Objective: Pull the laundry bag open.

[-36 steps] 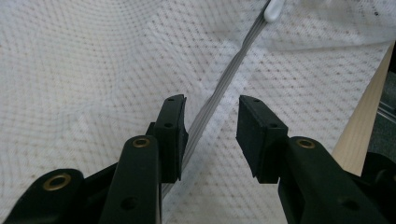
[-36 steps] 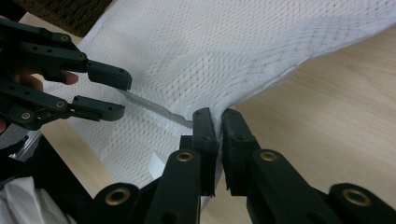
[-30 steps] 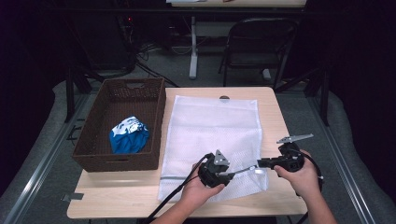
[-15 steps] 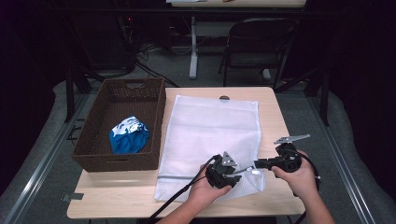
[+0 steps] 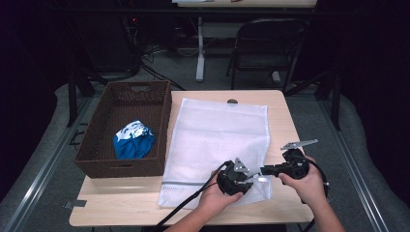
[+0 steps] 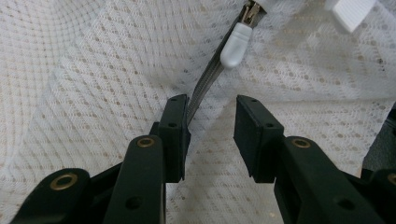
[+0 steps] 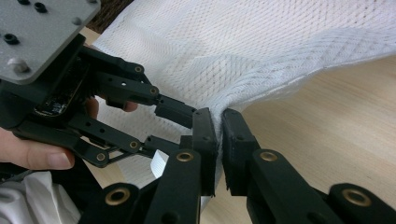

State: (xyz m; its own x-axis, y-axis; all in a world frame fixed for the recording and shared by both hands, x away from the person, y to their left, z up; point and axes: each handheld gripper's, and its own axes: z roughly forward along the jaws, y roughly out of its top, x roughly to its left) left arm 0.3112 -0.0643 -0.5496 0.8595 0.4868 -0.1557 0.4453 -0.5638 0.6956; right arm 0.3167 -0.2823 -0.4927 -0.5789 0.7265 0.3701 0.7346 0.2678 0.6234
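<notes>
Nearest, the right gripper (image 7: 218,135) pinches the limp corner of the white mesh laundry bag (image 5: 217,140) lying on the pale wooden table (image 5: 280,108), while the left gripper (image 6: 211,123), jaws apart, straddles its grey zipper tape (image 6: 205,81); the smooth zipper pull (image 6: 236,44) looks the best hold.

My work surface is a light wooden table (image 5: 283,108) in the middle of the high view. On its left part sits a dark brown wicker basket (image 5: 96,150). Just to the basket's right, a white mesh laundry bag (image 5: 217,135) lies flat, covering the table's centre down to the lower edge. A small dark round spot (image 5: 232,101) sits near the table's upper edge.
</notes>
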